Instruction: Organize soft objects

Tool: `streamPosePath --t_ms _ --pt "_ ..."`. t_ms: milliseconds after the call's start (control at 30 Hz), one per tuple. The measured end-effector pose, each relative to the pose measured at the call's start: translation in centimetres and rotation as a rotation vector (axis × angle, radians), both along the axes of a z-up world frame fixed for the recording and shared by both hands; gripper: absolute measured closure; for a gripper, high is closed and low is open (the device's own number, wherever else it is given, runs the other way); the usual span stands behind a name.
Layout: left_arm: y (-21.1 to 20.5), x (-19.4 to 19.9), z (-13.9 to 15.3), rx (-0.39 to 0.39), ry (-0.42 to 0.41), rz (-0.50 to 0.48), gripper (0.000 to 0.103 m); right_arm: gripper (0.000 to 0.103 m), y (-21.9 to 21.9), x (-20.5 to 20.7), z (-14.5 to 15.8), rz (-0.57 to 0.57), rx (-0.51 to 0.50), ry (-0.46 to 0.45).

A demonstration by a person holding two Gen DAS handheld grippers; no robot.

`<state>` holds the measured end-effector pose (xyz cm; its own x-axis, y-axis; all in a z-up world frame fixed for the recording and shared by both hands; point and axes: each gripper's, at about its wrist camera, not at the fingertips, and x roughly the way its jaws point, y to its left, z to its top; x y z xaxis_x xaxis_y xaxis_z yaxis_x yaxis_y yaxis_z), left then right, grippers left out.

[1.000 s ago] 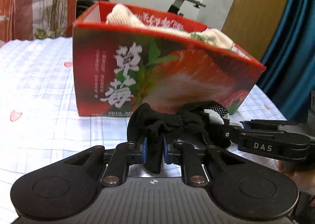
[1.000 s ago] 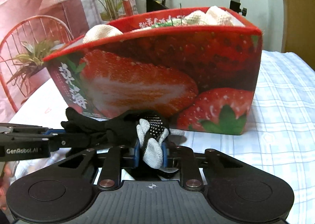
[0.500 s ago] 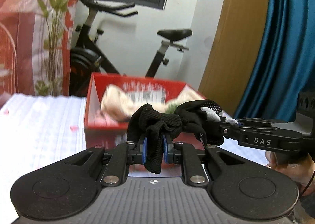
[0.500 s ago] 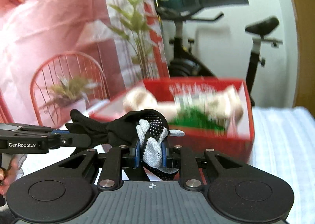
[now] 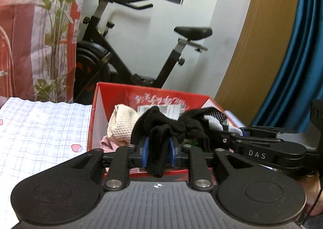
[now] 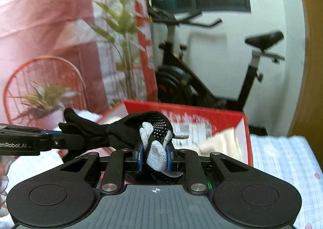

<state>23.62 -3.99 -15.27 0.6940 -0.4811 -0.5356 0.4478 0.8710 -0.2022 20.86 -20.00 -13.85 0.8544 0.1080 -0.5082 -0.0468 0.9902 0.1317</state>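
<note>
A black glove (image 5: pixel 161 130) with grey fingertips (image 6: pixel 155 154) is stretched between my two grippers. My left gripper (image 5: pixel 158 152) is shut on its black cuff end. My right gripper (image 6: pixel 154 157) is shut on its grey, dotted finger end. Both hold the glove in the air above the open red strawberry box (image 5: pixel 113 92), which also shows in the right wrist view (image 6: pixel 222 114). In the box lie a cream knitted cloth (image 5: pixel 121 124) and a pink cloth (image 5: pixel 106 143). The right gripper's body shows in the left wrist view (image 5: pixel 268 150).
The box stands on a white checked tablecloth (image 5: pixel 40 128). Behind the table are an exercise bike (image 5: pixel 113 57), a plant (image 5: pixel 54 37) and a red-and-pink curtain. A blue curtain (image 5: pixel 298 67) hangs at the right. A red wire chair (image 6: pixel 40 87) stands at the left.
Both grippers have risen with the glove from table level in front of the box to above its rim. The inside of the box is now in sight.
</note>
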Motion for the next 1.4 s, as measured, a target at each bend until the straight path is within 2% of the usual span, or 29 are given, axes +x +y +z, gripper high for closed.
streamPosePath --t_ms 33,67,100,133,167,200,267,300,367,400,467,567,733,833,900,967,1067,1233,1400 --pt "-0.1 0.3 -0.2 0.009 -0.001 -0.006 0.061 0.083 0.0 0.5 -0.5 -0.010 0.007 0.028" --pt "0.1 0.4 -0.3 0.014 -0.012 -0.017 0.042 0.082 -0.1 1.1 -1.1 -0.021 0.010 0.060" --pt "0.2 0.3 -0.2 0.025 -0.032 -0.013 0.034 0.081 -0.1 1.5 -1.7 -0.033 0.013 0.094" --pt "0.4 0.0 0.0 0.036 -0.061 0.003 0.021 0.080 -0.2 1.7 -2.3 -0.045 0.014 0.123" --pt "0.6 -0.2 0.2 0.039 -0.083 0.014 0.011 0.074 -0.3 2.0 -2.7 -0.061 0.012 0.142" --pt "0.9 -0.4 0.5 0.038 -0.100 0.020 0.008 0.073 -0.3 2.3 -3.1 -0.069 0.008 0.156" --pt "1.3 -0.8 0.9 0.046 -0.115 0.034 0.000 0.060 0.0 2.5 -3.4 -0.094 -0.036 0.164" --pt "1.3 -0.9 1.1 0.063 -0.116 0.048 0.000 0.056 0.2 2.6 -3.4 -0.102 -0.050 0.165" --pt "1.3 -1.1 1.5 0.098 -0.122 0.069 0.000 0.037 0.2 2.5 -3.4 -0.126 -0.060 0.164" --pt "1.3 -1.2 1.7 0.118 -0.124 0.082 0.000 0.032 0.2 2.3 -3.4 -0.133 -0.058 0.157" --pt "1.4 -1.4 2.2 0.137 -0.124 0.102 0.000 0.014 0.1 1.8 -3.1 -0.132 -0.051 0.141" --pt "1.8 -1.9 2.9 0.125 -0.112 0.121 0.000 0.001 -0.3 0.8 -2.2 -0.139 -0.051 0.102" --pt "2.0 -4.0 4.6 0.166 -0.122 0.166 0.000 0.000 -0.9 -1.4 0.2 -0.129 -0.062 0.029" --pt "2.1 -5.5 5.8 0.161 -0.126 0.175 0.000 0.000 -1.2 -3.2 2.0 -0.152 -0.049 -0.030" --pt "2.2 -6.9 6.8 0.162 -0.174 0.161 0.000 0.000 -1.2 -4.2 3.2 -0.188 -0.059 -0.055" --pt "2.0 -8.2 7.9 0.188 -0.213 0.178 0.000 0.000 -1.1 -5.2 4.5 -0.210 -0.074 -0.075" --pt "1.8 -9.4 9.5 0.233 -0.201 0.211 0.000 0.000 -0.9 -6.8 6.1 -0.219 -0.073 -0.093" --pt "2.4 -11.9 11.7 0.204 -0.227 0.218 0.000 0.000 -0.3 -9.9 8.8 -0.224 -0.053 -0.117" --pt "2.8 -14.2 13.7 0.191 -0.239 0.228 0.000 0.000 0.7 -13.2 11.7 -0.232 -0.077 -0.133"
